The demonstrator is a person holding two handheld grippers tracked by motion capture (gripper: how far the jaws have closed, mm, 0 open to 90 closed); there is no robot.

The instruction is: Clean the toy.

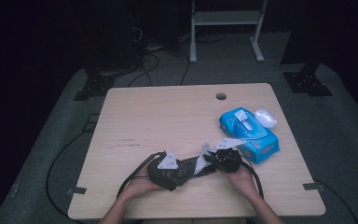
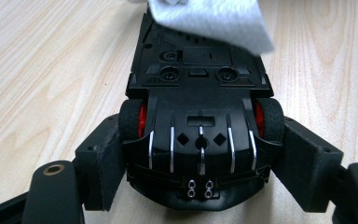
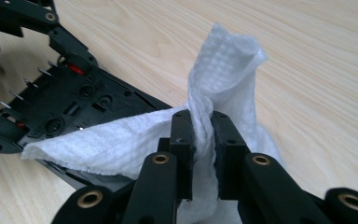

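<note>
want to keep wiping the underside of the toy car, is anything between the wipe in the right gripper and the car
Nothing visible does. The right gripper is shut on the white wipe, whose free end already drapes on the upturned toy car. The left gripper clamps the car at its wheels.

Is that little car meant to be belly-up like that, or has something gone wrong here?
The toy car lies upside down, its underside and red-hubbed wheels facing up, clamped at the sides by the left gripper. That looks deliberate: the right gripper pinches a white wipe draped over the underside. The wipe pack has its lid flipped open. Nothing looks spilled or broken.
</note>
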